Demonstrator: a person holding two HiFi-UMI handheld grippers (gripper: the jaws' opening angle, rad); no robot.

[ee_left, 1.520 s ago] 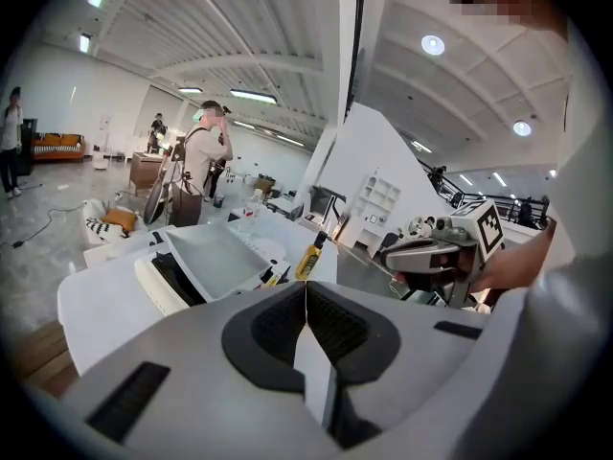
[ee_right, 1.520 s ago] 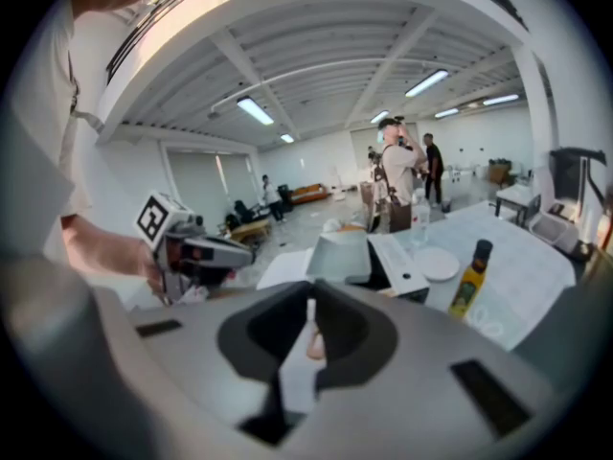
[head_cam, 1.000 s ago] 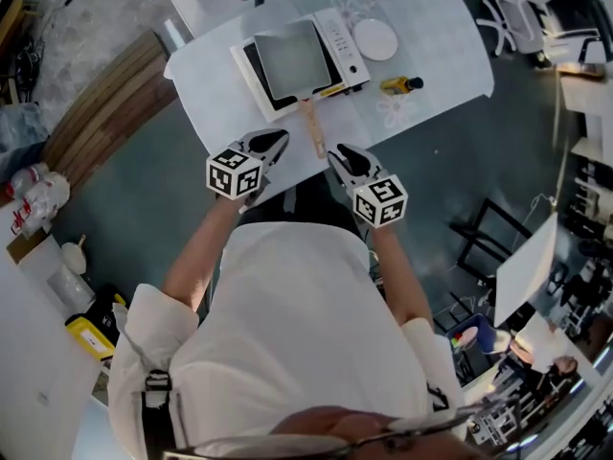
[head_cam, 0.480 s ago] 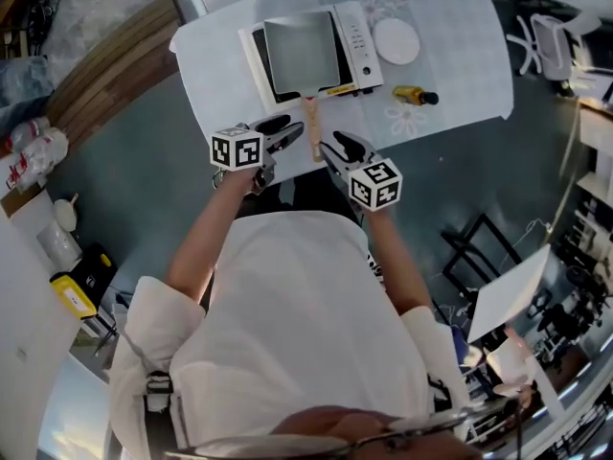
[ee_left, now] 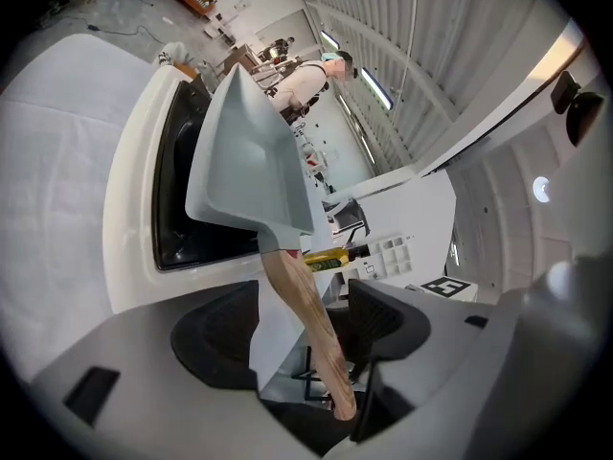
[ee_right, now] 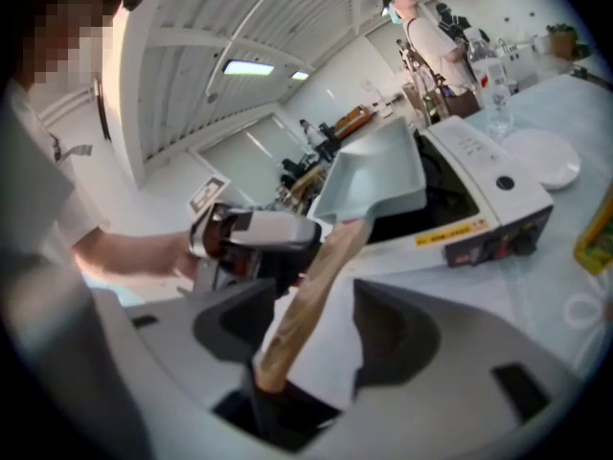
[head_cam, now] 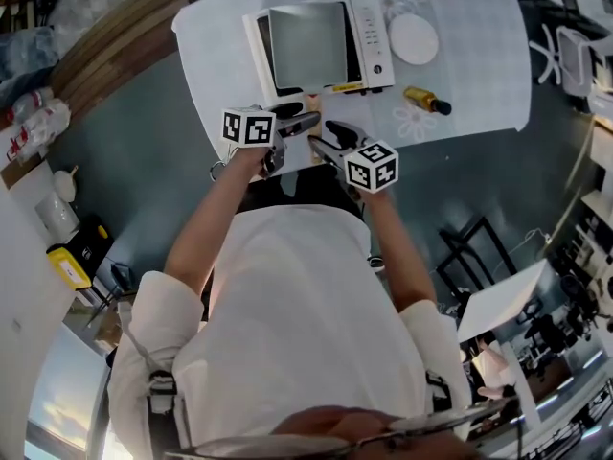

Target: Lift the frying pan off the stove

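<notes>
1. Both pairs of fingers (ee_left: 388, 319) are opening. The frying pan's wooden handle (ee_left: 306, 314) runs between them in each gripper view, and the pads stand clear of it, so neither gripper is gripping.
2. A table (head_cam: 469, 65) under a pale checked cloth stands on a grey-green floor. Wooden planks (head_cam: 115, 36) lie beyond its left end and office chairs are off to the right. In the gripper views a workshop with ribbed white ceiling panels and strip lights shows behind.
3. The person leans over the near table edge in a white short-sleeved shirt, with both bare forearms reaching forward. The left gripper (head_cam: 299, 120) comes at the handle from the left. The right gripper (head_cam: 330, 137) comes from the right, a little nearer the person. The two almost meet, marker cubes facing up.
4. The square grey frying pan (head_cam: 308, 44) sits on the black top of a white portable stove (head_cam: 369, 27), with its handle pointing toward the person.
5. Right of the stove lies a round white plate (head_cam: 414, 38). Nearer the table edge, a yellow bottle (head_cam: 426, 101) with a dark cap lies on its side.
</notes>
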